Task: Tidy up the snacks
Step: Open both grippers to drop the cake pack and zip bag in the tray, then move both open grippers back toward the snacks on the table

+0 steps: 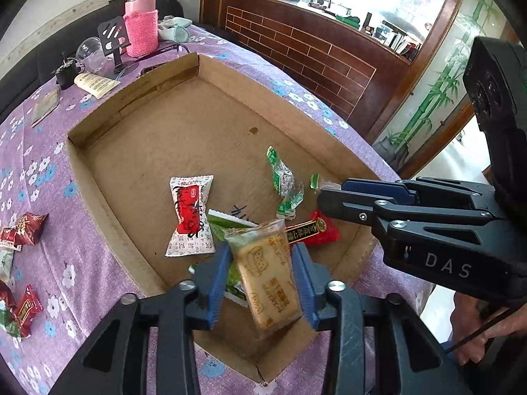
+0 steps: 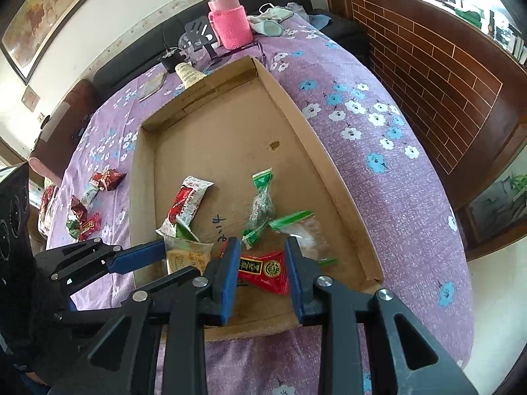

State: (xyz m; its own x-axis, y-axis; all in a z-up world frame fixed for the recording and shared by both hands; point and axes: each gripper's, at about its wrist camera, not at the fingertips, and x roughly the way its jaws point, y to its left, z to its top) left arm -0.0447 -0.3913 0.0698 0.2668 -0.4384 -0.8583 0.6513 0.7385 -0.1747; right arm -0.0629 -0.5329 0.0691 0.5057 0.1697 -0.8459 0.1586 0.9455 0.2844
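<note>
Though blurred, the tan biscuit packet point(image 1: 268, 275) shows printed bread pictures.

A table draped in a purple cloth with white and blue flowers point(image 2: 378, 138) carries a shallow brown cardboard tray point(image 2: 296, 108) at centre. At twelve o'clock stands a pink knit-sleeved flask point(image 2: 230, 26); at nine o'clock lie loose red-wrapped snacks point(image 2: 107, 179).

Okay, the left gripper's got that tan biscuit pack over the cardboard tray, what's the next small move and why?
Probably open the left gripper a little wider and lift it clear. The tan biscuit pack sits loosely between its blue pads, already over the cardboard tray beside the other snacks, so it seems ready to stay there.
</note>
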